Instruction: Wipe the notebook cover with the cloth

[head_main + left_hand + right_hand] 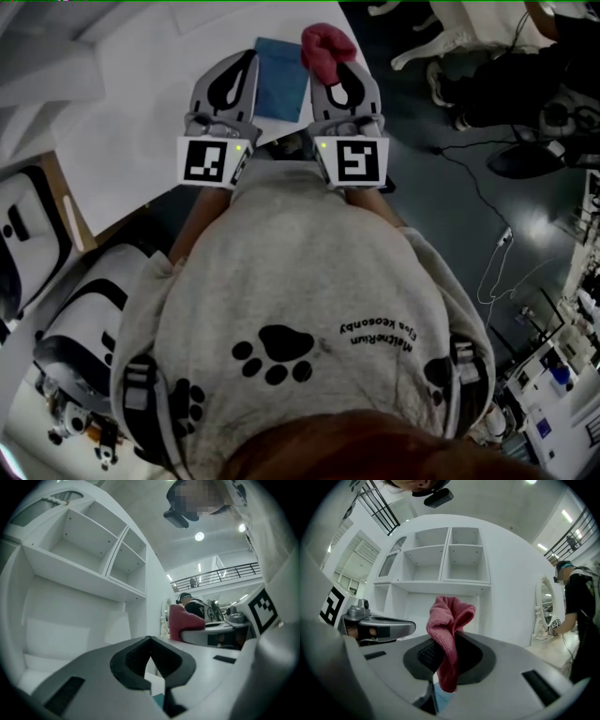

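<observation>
A blue notebook (281, 77) lies flat on the white table (141, 141), and both grippers are held just above its near edge. My right gripper (349, 73) is shut on a pink cloth (325, 49), which bunches up past the fingertips over the notebook's right corner. In the right gripper view the cloth (449, 634) hangs folded between the jaws, with a sliver of the notebook (440, 696) below. My left gripper (247, 58) hovers at the notebook's left side. Its jaws meet with nothing between them (150, 641). The cloth (180, 620) shows to its right.
A white shelf unit (450, 555) with open compartments stands behind the table. Right of the table lies dark floor (469, 187) with cables and a black office chair base. Another person (576, 602) works at a far bench. White machines (37, 234) sit at my lower left.
</observation>
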`<state>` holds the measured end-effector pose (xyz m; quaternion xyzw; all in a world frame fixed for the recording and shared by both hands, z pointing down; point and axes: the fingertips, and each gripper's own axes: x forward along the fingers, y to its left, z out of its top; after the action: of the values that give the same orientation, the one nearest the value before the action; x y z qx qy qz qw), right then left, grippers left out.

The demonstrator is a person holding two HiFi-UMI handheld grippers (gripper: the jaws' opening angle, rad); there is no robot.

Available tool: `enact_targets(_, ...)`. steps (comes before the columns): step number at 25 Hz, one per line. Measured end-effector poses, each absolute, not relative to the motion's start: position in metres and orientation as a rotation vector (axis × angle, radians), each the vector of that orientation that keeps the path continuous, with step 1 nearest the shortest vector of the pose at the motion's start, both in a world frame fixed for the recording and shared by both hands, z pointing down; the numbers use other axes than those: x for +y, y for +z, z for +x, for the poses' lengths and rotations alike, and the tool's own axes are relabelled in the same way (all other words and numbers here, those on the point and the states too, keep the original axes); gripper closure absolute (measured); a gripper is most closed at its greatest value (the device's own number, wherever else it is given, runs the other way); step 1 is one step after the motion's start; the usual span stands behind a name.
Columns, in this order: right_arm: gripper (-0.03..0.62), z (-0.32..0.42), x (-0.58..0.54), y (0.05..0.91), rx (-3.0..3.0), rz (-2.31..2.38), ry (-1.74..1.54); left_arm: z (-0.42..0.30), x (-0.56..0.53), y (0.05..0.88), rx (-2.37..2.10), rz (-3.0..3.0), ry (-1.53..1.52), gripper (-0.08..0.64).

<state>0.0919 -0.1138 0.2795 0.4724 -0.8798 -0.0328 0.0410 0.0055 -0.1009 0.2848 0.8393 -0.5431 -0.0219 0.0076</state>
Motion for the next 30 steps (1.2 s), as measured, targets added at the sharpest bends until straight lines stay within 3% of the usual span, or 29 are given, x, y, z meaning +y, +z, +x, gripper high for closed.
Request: enact_targets(30, 0.531, 0.049, -0.174, 0.393, -2.492, 1.144, -0.049, -0.015, -0.123, 0.410, -1.476, 2.546, 0.196, 0.548)
